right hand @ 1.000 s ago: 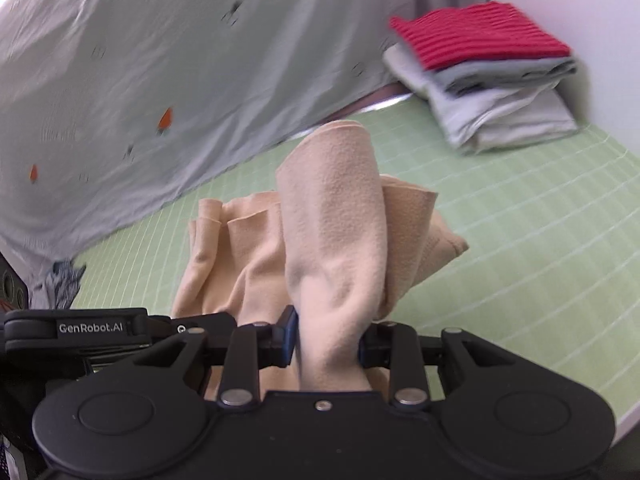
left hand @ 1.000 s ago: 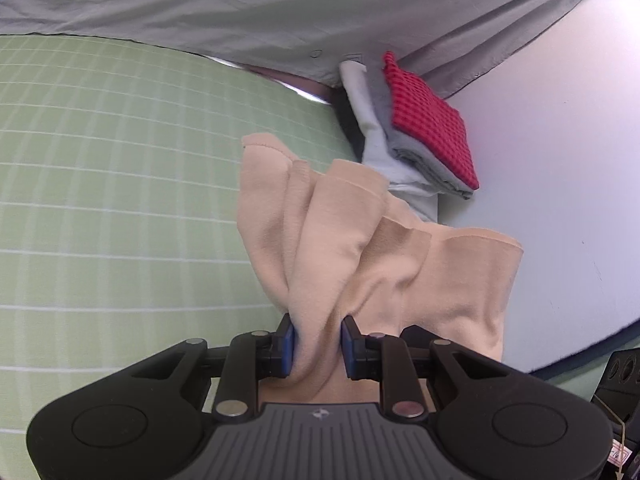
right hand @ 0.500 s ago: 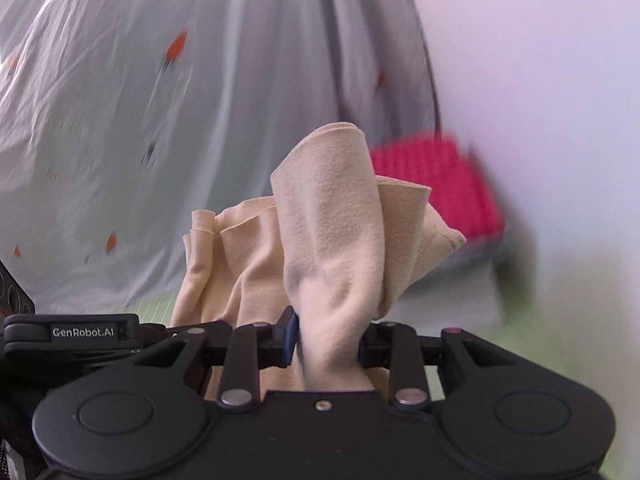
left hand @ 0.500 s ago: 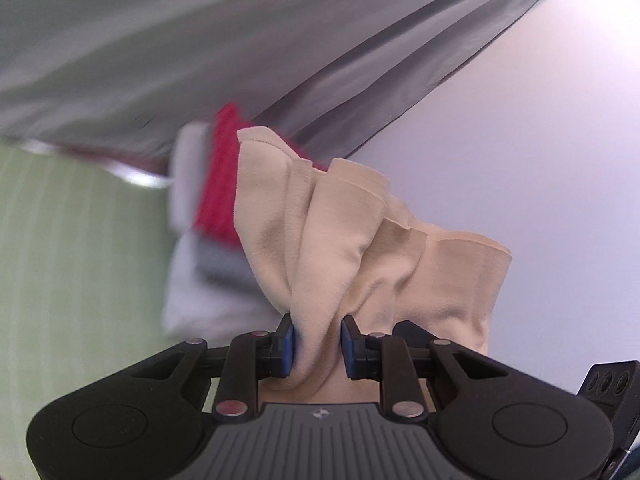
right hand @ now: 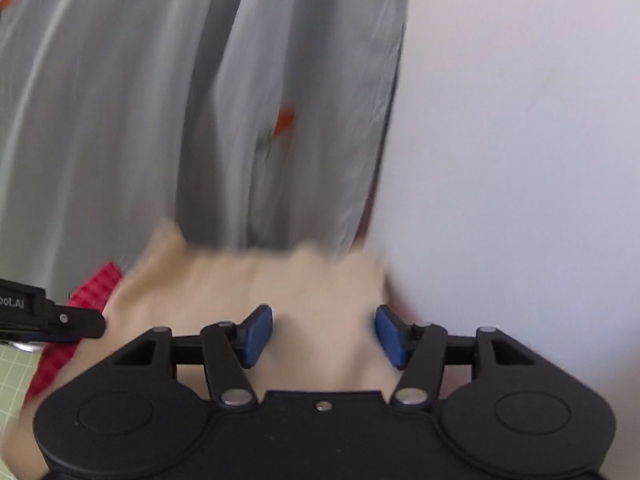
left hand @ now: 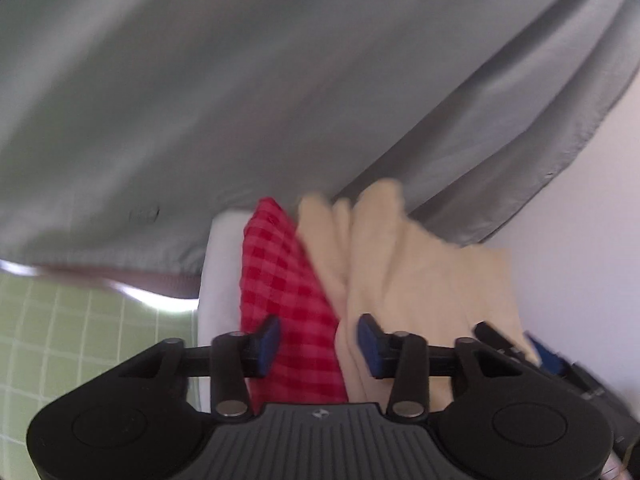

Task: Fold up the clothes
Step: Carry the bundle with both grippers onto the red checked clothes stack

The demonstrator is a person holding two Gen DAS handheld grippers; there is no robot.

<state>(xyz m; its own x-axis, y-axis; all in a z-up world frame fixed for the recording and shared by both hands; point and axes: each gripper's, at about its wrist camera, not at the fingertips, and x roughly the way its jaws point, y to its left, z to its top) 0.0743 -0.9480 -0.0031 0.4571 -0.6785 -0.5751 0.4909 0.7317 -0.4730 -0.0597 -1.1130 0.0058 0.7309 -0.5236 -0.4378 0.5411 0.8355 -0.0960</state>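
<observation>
The beige cloth (left hand: 424,292) lies spread on top of the red checked cloth (left hand: 288,292), which tops a folded stack against the wall. My left gripper (left hand: 318,346) hovers just over the stack. Its jaws are opening and the blue pads no longer press the beige cloth, whose edge lies by the right pad. In the right wrist view the beige cloth (right hand: 320,280) spreads out under my right gripper (right hand: 324,336). Those jaws are opening too, with the fabric loose between the pads. The red cloth (right hand: 92,292) peeks out at the left.
A white folded piece (left hand: 220,280) sits under the red cloth. The green gridded mat (left hand: 80,340) lies to the left. A grey curtain (left hand: 280,100) hangs behind and a white wall (right hand: 520,160) is at the right. The left gripper's body (right hand: 40,314) shows in the right wrist view.
Both grippers carried the beige cloth across the mat to the folded stack. Both sets of jaws have spread apart and let the cloth go onto the red one.
</observation>
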